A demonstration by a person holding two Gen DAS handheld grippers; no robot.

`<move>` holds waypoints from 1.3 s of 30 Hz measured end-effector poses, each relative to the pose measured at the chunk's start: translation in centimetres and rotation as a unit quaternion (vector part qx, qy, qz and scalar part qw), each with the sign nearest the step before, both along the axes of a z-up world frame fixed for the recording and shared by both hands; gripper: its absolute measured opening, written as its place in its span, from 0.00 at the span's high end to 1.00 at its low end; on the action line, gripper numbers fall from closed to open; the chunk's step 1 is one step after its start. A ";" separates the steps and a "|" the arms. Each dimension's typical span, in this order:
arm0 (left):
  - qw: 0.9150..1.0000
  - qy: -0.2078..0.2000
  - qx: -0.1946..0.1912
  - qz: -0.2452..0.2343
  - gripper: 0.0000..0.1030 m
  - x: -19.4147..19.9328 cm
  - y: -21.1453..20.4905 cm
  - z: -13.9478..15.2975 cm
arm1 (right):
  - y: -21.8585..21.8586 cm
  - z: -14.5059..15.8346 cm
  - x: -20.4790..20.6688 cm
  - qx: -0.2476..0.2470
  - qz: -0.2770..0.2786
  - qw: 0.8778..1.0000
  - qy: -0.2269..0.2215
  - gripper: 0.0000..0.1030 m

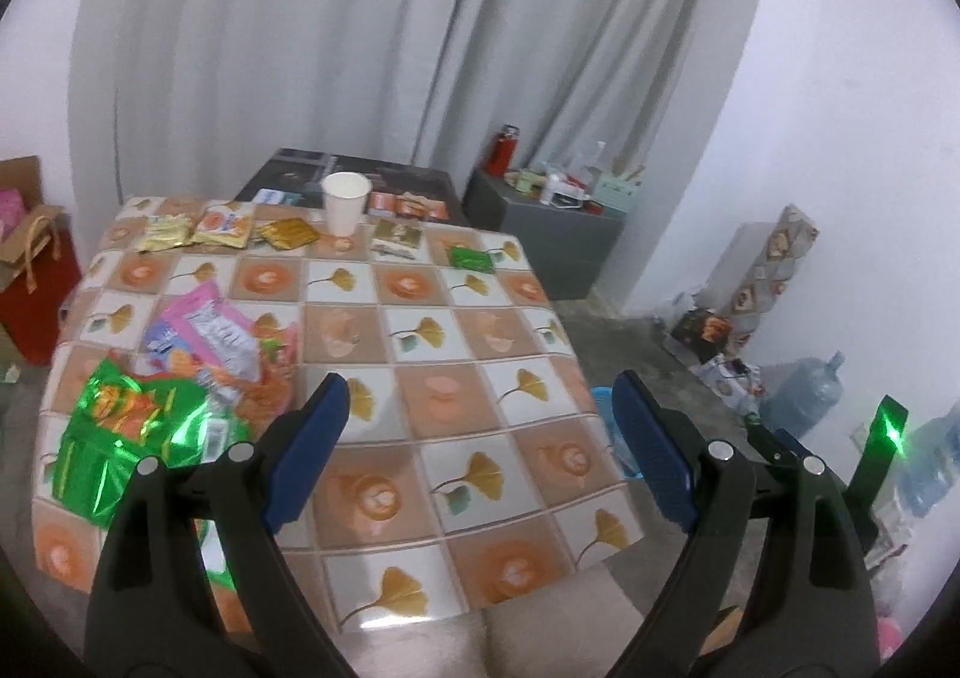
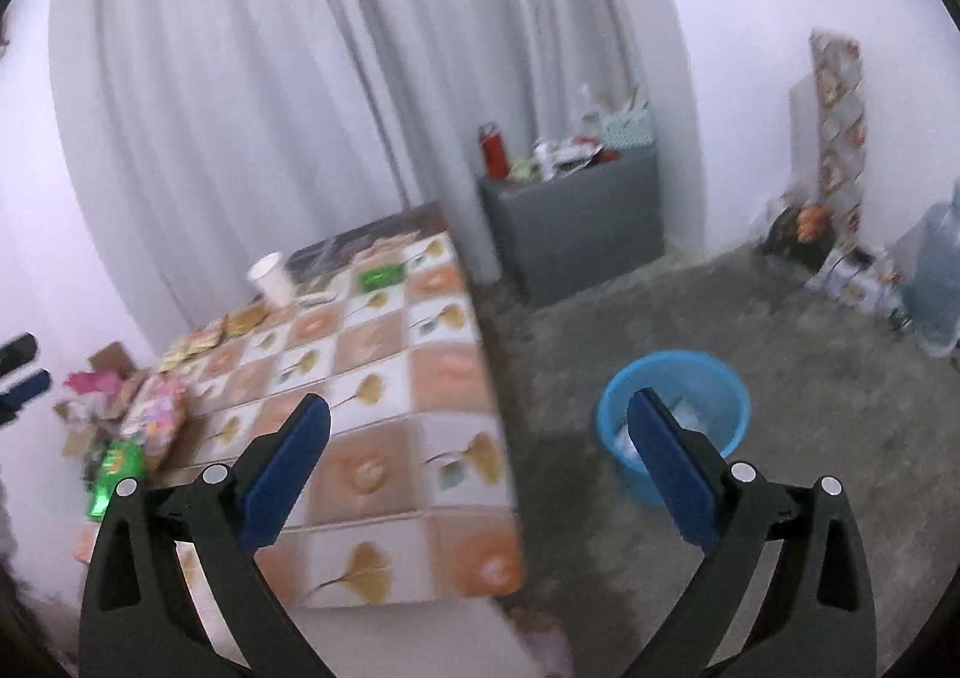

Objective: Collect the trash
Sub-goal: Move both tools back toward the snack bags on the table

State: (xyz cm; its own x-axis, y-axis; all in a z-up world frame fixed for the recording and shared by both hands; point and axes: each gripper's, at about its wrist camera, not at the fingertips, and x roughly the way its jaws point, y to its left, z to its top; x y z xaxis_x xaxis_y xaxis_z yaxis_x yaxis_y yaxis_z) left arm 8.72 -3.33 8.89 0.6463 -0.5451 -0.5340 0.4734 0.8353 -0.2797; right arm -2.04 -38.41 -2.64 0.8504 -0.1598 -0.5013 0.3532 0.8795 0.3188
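Snack wrappers lie on the tiled-pattern table (image 1: pixel 444 318): a green foil packet (image 1: pixel 114 438) and a pink packet (image 1: pixel 210 330) at the near left. Yellow packets (image 1: pixel 198 225), a gold one (image 1: pixel 288 234) and a small green packet (image 1: pixel 471 258) line the far edge beside a white paper cup (image 1: pixel 345 204). My left gripper (image 1: pixel 480 396) hangs open over the table's near middle, holding nothing. My right gripper (image 2: pixel 480 414) is wide open and empty, above the table's right edge and the floor. A blue bin (image 2: pixel 678 359) stands on the floor to the right, with white trash inside.
A grey cabinet (image 2: pixel 576 234) with a red bottle (image 2: pixel 495 153) and clutter stands by the curtain. Water jugs (image 1: pixel 804 390) and boxes line the right wall. A red paper bag (image 1: pixel 36 282) sits left of the table. The floor is bare concrete.
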 end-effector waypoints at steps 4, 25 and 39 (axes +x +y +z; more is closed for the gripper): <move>1.000 0.014 0.003 0.023 0.18 -0.1 1.3 -1.1 | 2.8 -0.3 1.3 0.023 0.058 0.998 0.009 0.06; 0.993 0.036 0.035 0.109 0.18 1.1 7.5 -4.7 | 10.6 -3.7 6.3 0.073 0.188 0.975 0.092 0.06; 0.973 0.048 0.046 0.222 0.18 -1.0 16.7 -6.9 | 9.0 -6.7 8.9 0.142 0.199 0.962 0.120 0.06</move>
